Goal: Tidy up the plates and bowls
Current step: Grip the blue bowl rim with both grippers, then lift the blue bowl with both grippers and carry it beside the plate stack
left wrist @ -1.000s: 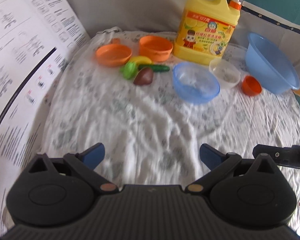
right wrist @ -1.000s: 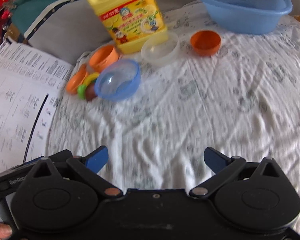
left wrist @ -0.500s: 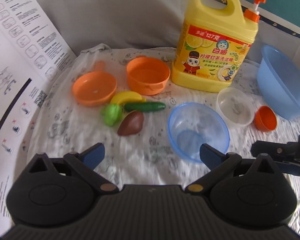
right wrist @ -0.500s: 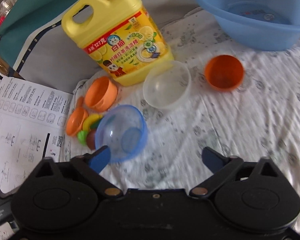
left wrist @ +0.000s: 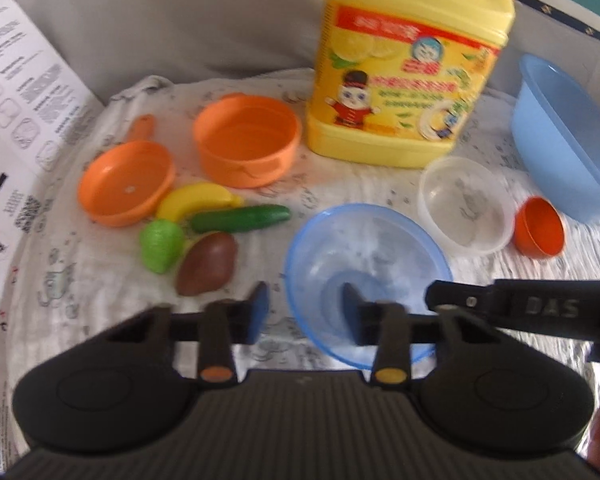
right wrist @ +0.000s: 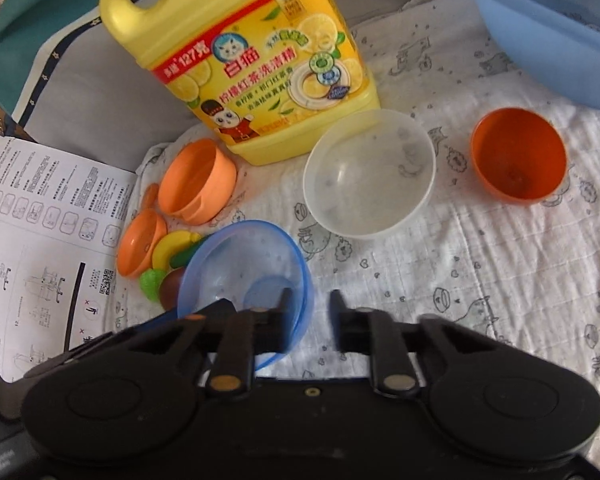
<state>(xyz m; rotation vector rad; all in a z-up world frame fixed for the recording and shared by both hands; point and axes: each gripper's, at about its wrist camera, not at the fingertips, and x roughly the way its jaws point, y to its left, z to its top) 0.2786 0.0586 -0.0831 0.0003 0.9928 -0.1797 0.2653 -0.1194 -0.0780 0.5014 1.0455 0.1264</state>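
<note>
Both grippers' jaws have just been closing around the blue bowl (left wrist: 364, 276): left gripper (left wrist: 304, 312) and right gripper (right wrist: 310, 312) each straddle its rim, narrow.

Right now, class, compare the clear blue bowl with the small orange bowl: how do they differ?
The clear blue bowl is see-through; the small orange bowl is opaque. The blue one looks wider. The blue bowl sits beside the toy fruit, with both grippers' fingers at its rim; the orange bowl sits near the big blue basin, untouched. Both stand open side up, empty.
</note>
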